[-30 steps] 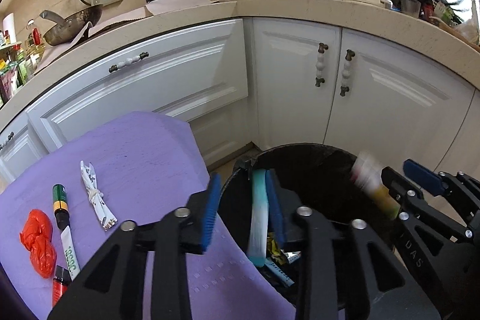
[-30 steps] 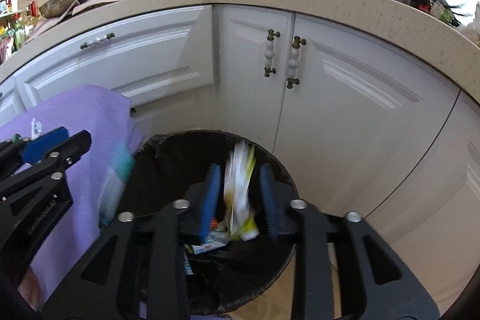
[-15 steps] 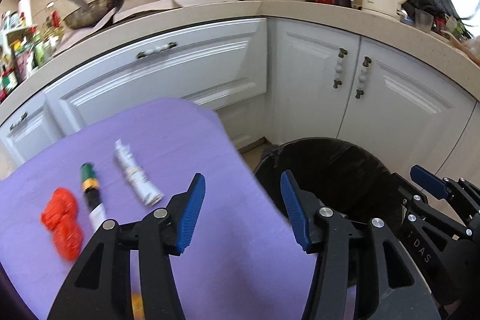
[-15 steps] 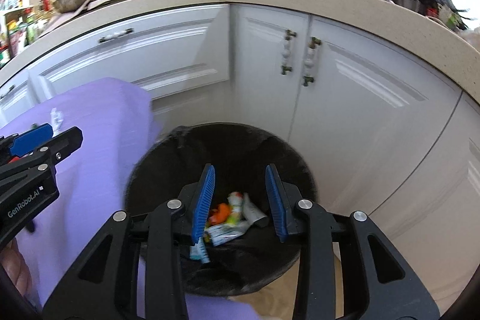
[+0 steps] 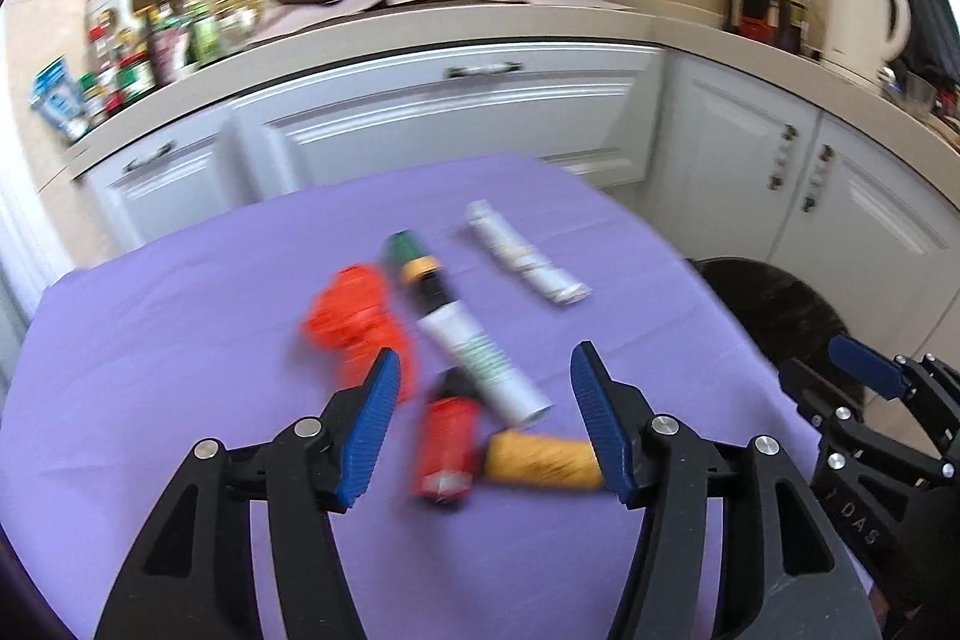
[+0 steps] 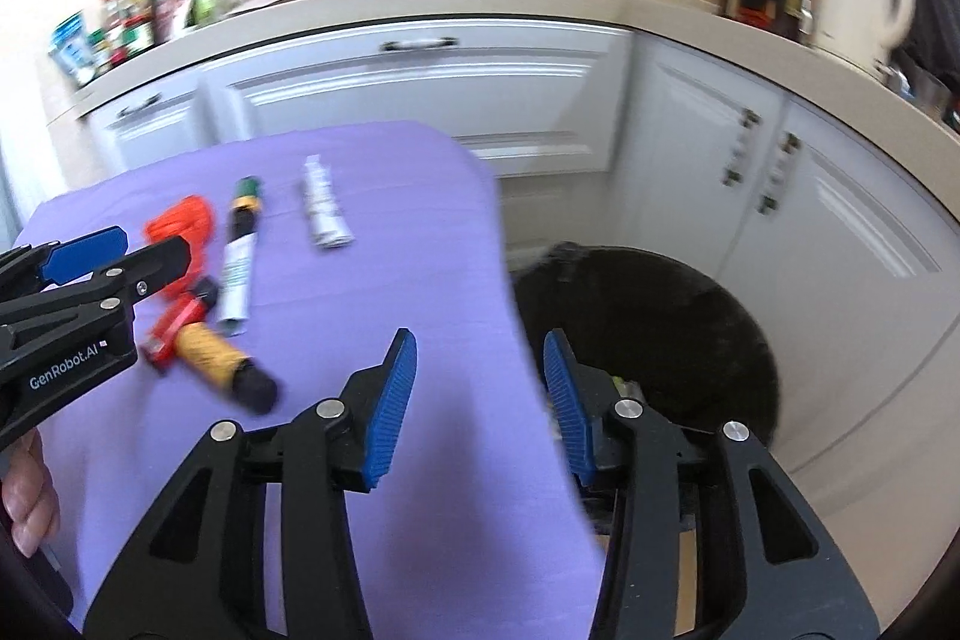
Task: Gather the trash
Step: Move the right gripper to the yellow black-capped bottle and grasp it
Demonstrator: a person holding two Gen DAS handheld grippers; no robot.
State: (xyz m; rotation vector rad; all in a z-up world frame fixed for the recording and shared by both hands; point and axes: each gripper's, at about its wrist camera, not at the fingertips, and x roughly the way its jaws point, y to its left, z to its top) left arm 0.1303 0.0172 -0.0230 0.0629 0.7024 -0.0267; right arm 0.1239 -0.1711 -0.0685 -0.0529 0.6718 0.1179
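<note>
The jaws of the left gripper (image 5: 480,418) and the right gripper (image 6: 474,400) are opening, nothing between them. Trash lies on the purple cloth (image 5: 180,340); the red tube (image 5: 447,445), nearest, should be approached squarely.

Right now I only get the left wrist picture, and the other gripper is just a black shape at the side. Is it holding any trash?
Observer: No. The right gripper has nothing between its fingers, and its jaws are opening.
Operator: What is it aimed at?
Observer: At the edge of the purple cloth; the black bin shows just past its right-hand finger, lower than the cloth.
Operator: A gripper finger covers one end of the yellow tube for me. What is there?
Observer: The yellow tube ends in a black cap, pointing towards the right gripper.
</note>
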